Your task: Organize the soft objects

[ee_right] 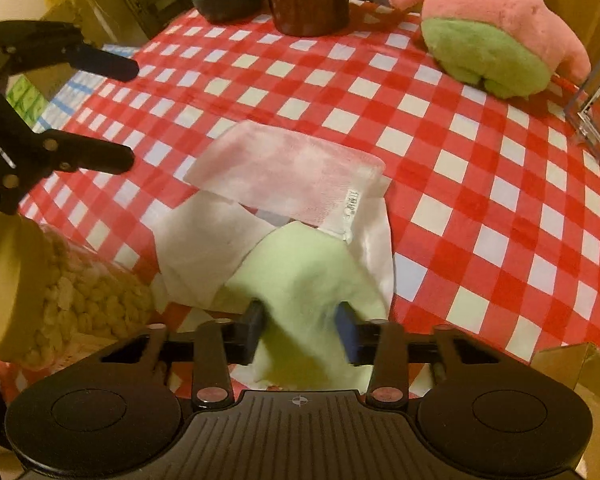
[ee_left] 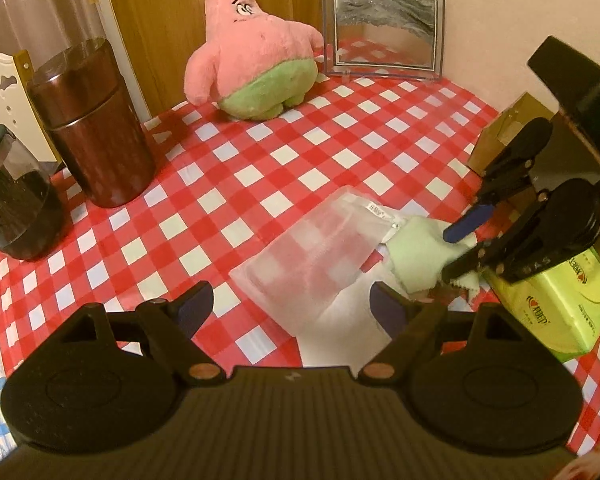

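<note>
A pale green cloth (ee_right: 300, 276) lies bunched on a white cloth (ee_right: 204, 248), and my right gripper (ee_right: 302, 328) is shut on its near end. A translucent white mesh bag (ee_right: 292, 172) lies flat just beyond, overlapping the white cloth. In the left wrist view the mesh bag (ee_left: 312, 256) sits right ahead of my left gripper (ee_left: 292, 304), whose jaws stand open and hold nothing. The right gripper (ee_left: 456, 250) pinches the green cloth (ee_left: 416, 248) to its right. A pink and green star plush (ee_left: 256, 56) sits upright at the table's far side.
A red checked tablecloth (ee_left: 284, 152) covers the table. A brown canister (ee_left: 96, 128) and a glass jar (ee_left: 12, 208) stand at left. A picture frame (ee_left: 384, 32) leans at the back. A green tissue pack (ee_left: 560, 304) and cardboard box (ee_left: 508, 136) are at right. A jar of pale lumps (ee_right: 80, 308) lies near.
</note>
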